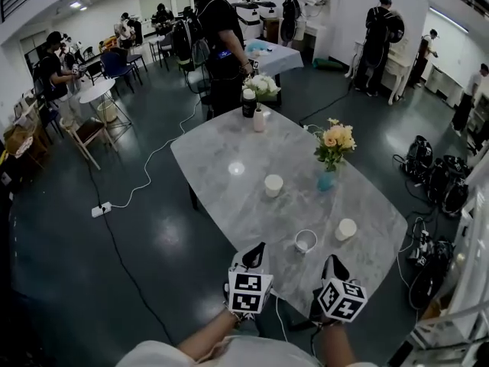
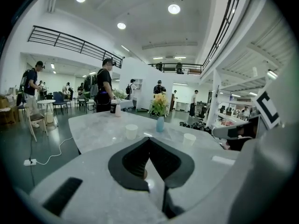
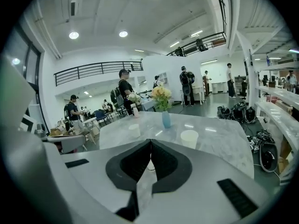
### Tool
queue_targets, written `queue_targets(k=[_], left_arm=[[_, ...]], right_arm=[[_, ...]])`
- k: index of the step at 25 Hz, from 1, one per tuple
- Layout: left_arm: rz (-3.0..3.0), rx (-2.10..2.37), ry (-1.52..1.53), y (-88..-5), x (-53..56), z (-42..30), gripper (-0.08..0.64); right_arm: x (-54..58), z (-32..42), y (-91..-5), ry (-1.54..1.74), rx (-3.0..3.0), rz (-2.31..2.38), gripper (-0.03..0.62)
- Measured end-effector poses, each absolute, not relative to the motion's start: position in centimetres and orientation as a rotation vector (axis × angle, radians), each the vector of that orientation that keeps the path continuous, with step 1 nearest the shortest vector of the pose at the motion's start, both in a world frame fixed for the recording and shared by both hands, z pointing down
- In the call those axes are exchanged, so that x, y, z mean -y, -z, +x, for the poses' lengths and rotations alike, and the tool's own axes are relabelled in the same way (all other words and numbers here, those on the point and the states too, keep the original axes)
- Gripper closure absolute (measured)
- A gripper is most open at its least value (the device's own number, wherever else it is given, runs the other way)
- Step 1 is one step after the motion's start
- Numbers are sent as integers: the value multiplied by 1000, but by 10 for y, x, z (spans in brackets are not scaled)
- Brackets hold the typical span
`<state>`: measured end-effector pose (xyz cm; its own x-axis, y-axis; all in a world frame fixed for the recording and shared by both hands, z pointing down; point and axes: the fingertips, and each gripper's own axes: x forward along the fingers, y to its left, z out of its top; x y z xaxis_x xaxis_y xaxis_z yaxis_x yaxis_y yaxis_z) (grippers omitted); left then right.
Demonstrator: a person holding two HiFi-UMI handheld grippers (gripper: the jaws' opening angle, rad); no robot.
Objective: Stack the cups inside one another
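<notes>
here, round cups (image 1: pixel 273 185) on marbled table (image 1: pixel 252 212)

Floor: dark glossy floor (image 1: pixel 153 235) lies all round your grey marble bench (image 1: pixel 221 205); a white cable (image 1: pixel 153 157) runs across it to a power strip (image 1: pixel 101 209) on your left
Walls: white walls (image 1: pixel 99 17); a black-railed balcony (image 2: pixel 70 41) above
Light: round ceiling lamps (image 2: pixel 174 8), lit
Furniture: a small round table (image 1: pixel 98 92) and chairs (image 1: pixel 85 134) far left; a cloth-covered table (image 1: pixel 279 56) beyond your bench
People: several people (image 1: pixel 221 44) standing further off

No text you can actually read here: the marker cubes (image 1: pixel 250 292) only show black-and-white square patterns, and the dark bottle (image 1: pixel 249 103) at the surface's (image 1: pixel 229 205) far end is too small to make out.
</notes>
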<state>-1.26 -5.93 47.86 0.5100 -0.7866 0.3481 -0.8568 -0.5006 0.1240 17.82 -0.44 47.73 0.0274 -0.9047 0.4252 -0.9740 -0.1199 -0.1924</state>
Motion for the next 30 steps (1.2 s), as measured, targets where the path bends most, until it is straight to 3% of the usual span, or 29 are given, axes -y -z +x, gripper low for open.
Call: queue_targets(k=[30], left_arm=[[2403, 1309, -414, -512, 129, 14, 565]], right_arm=[[61, 203, -502, -768, 1939, 2120, 584]])
